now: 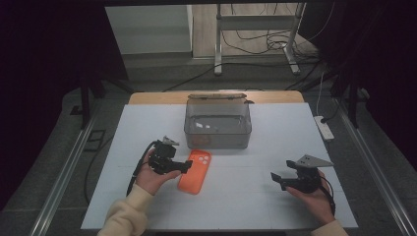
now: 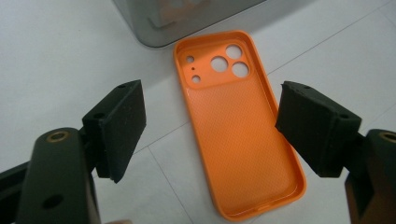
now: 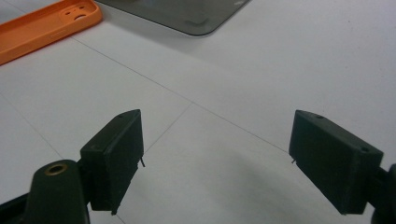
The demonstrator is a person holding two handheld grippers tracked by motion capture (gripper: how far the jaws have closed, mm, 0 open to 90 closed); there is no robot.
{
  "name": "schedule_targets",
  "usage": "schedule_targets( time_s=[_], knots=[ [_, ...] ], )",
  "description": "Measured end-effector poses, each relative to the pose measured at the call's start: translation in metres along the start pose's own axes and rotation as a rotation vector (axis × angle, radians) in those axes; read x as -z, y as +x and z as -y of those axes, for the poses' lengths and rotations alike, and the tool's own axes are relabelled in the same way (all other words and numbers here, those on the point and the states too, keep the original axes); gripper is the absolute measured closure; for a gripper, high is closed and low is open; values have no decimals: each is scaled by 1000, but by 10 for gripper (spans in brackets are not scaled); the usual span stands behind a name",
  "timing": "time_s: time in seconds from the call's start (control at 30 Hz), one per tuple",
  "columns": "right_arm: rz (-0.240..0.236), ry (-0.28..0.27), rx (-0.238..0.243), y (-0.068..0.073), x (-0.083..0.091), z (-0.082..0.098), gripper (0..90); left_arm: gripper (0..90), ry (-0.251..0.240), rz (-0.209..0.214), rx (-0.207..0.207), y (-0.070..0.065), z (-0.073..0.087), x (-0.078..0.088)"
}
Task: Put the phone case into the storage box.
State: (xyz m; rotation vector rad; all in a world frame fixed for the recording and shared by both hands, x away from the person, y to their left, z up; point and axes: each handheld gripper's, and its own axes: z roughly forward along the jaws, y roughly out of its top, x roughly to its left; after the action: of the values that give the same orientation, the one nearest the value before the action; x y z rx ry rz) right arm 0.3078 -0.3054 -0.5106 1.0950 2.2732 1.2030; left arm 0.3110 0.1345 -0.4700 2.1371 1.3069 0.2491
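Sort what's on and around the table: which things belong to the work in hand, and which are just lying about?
In the job:
- orange phone case, lying hollow side up between the open jaws of the left gripper
- grey clear box, lid open, just behind the case; likely its destination

Lying about:
- right gripper, open over bare table
- white power strip at the table's right edge
- cables on the floor

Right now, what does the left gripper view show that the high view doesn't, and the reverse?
Left gripper view alone: the orange phone case lies hollow side up, its textured inner face and camera cutouts visible, between the left claw's open pads, untouched.
High view alone: the right claw held apart over bare white table, and the whole grey bin.
Both: the case lying just before the bin.
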Motion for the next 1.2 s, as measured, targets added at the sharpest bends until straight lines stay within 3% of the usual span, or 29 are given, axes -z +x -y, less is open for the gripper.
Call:
schedule_targets(
  time_s=[0.23, 0.5, 1.2],
  knots=[
    [2, 2, 4, 0, 0, 0, 178, 261, 23, 5, 11, 0, -3, -5],
    [2, 1, 4, 0, 0, 0, 177, 264, 41, 7, -2, -3, -5, -12],
    [3, 2, 6, 0, 0, 0, 178, 310, 109, -27, 13, 2, -9, -37]
  ],
)
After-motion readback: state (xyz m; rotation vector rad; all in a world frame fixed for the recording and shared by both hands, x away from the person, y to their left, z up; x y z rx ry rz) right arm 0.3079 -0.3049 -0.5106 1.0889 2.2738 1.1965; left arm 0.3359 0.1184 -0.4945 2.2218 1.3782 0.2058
